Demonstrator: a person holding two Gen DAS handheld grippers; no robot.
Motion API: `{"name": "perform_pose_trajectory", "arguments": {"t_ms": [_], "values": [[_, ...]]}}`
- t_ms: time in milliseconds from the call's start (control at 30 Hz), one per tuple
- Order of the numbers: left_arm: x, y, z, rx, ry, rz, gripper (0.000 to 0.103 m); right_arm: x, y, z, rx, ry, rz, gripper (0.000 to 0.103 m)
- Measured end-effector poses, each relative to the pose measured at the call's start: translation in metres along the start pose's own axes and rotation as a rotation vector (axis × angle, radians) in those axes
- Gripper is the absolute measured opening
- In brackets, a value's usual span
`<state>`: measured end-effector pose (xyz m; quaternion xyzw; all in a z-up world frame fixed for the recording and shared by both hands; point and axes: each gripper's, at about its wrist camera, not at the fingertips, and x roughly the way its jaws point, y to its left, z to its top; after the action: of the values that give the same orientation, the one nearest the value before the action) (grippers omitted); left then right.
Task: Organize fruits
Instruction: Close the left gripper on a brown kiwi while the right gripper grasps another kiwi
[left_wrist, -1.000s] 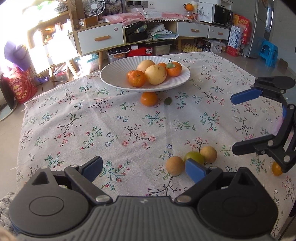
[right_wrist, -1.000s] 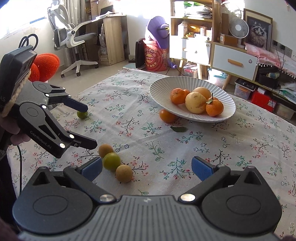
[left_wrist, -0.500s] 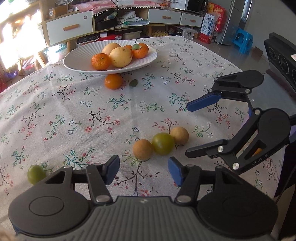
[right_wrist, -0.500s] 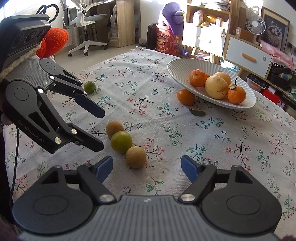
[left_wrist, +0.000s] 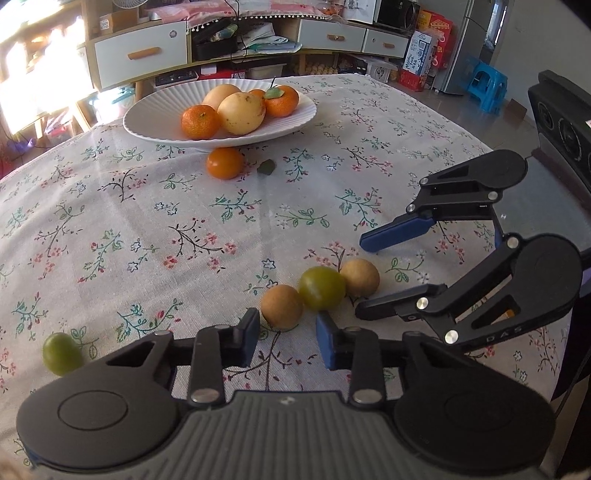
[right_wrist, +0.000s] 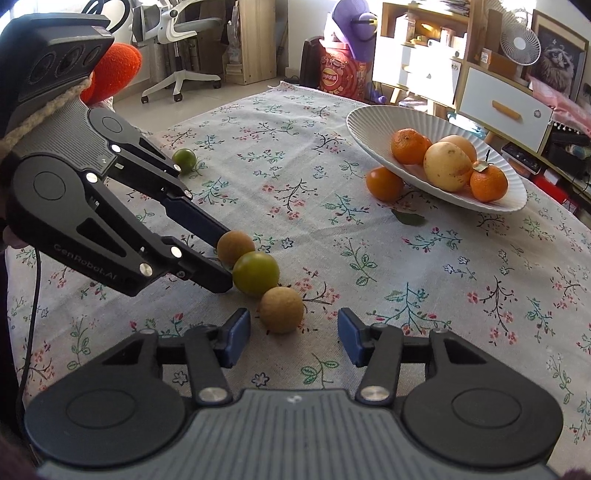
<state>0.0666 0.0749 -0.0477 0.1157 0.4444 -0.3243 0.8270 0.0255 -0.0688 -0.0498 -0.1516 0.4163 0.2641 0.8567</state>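
Floral tabletop (left_wrist: 147, 221) is left bare between plate (left_wrist: 140, 122) and fruit row (left_wrist: 321, 288). Left claw (left_wrist: 286, 332) and right claw (right_wrist: 293, 328), just narrowed, are held part-open at the row's ends; nothing is gripped.

Home living room: sideboard (left_wrist: 140, 51), fridge (left_wrist: 461, 40), desk chair (right_wrist: 177, 33)
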Motion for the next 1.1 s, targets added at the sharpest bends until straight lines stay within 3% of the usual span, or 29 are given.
{"name": "perform_pose_trajectory", "arguments": {"t_ms": [1100], "values": [[0.0056, 0.0021, 0.0062, -0.025, 0.002, 0.014, 0.000, -0.0003, 0.0042, 0.0033, -0.001, -0.002, 0.026, 0.025]]}}
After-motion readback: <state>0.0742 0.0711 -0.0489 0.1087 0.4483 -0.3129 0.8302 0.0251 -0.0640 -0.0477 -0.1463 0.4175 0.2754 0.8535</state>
